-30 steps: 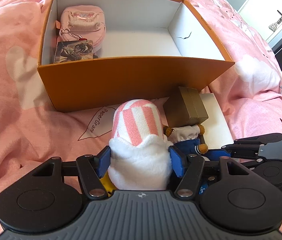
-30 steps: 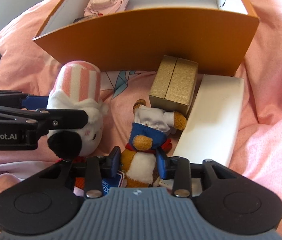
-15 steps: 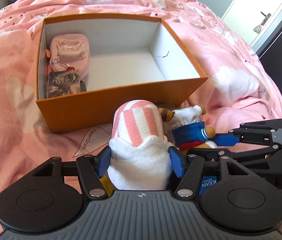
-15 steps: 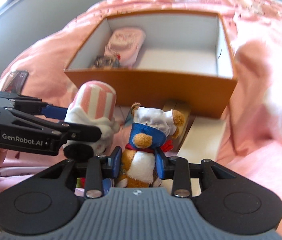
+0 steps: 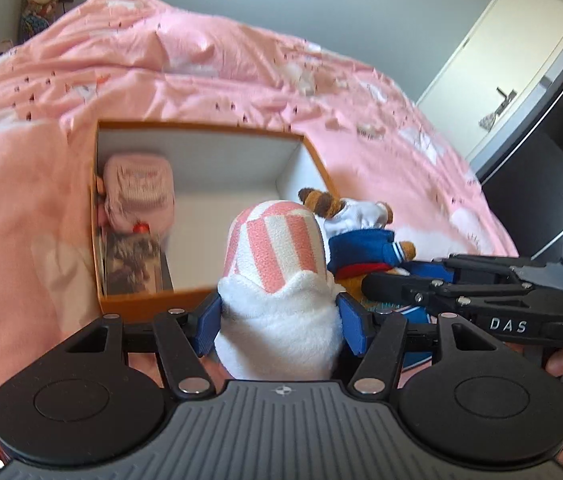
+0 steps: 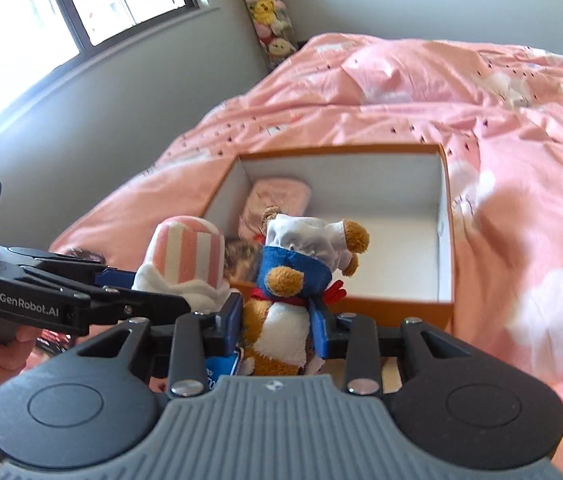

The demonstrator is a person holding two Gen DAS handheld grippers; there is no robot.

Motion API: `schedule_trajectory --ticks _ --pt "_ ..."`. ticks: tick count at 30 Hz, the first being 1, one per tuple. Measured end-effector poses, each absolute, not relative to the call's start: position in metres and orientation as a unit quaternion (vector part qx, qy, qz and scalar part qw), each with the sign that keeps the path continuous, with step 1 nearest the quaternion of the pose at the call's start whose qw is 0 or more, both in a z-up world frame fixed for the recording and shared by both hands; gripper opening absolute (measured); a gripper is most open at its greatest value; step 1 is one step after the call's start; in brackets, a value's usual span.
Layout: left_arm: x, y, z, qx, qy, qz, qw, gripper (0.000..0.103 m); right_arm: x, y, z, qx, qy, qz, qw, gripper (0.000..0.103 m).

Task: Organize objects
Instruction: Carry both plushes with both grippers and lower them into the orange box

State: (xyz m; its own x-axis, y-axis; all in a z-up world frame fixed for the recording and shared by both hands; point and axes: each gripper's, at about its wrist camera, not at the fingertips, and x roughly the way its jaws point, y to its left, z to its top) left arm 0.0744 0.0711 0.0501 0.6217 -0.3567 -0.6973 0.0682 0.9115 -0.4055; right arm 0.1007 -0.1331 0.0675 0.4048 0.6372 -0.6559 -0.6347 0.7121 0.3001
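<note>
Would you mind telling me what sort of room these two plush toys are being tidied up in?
Most likely a bedroom. A bed with a pink duvet fills both views, a hanging column of soft toys stands in the corner beside the window, and a door shows past the bed.

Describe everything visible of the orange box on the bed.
The orange box is an open, lidless rectangular carton, seemingly cardboard, orange outside and white inside. It sits flat on the pink bedspread, beyond both gripped plush toys. At its left end lie a pink pouch and, nearer the camera, a dark printed card or booklet; the remaining floor shows bare white. No gripper touches it.
</note>
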Motion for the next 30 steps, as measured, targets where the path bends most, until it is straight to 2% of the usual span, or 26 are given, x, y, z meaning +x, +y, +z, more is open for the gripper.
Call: schedule_trajectory --ticks 6,11,21,30 --pt "0.105 0.083 0.077 -0.175 0.376 -0.106 0.904 0.07 0.125 -0.124 0.093 0.002 0.35 0.385 0.854 0.037" --pt "0.137 0.087 0.067 -0.19 0.385 -0.091 0.899 0.07 0.153 -0.111 0.098 0.007 0.335 0.381 0.862 0.037" --pt "0.175 0.094 -0.005 -0.213 0.463 -0.08 0.857 0.07 0.206 -0.089 0.034 -0.022 0.397 0.349 0.849 0.037" --pt "0.184 0.085 -0.035 -0.196 0.491 -0.073 0.845 0.07 0.228 -0.081 -0.004 -0.038 0.432 0.355 0.829 0.037"
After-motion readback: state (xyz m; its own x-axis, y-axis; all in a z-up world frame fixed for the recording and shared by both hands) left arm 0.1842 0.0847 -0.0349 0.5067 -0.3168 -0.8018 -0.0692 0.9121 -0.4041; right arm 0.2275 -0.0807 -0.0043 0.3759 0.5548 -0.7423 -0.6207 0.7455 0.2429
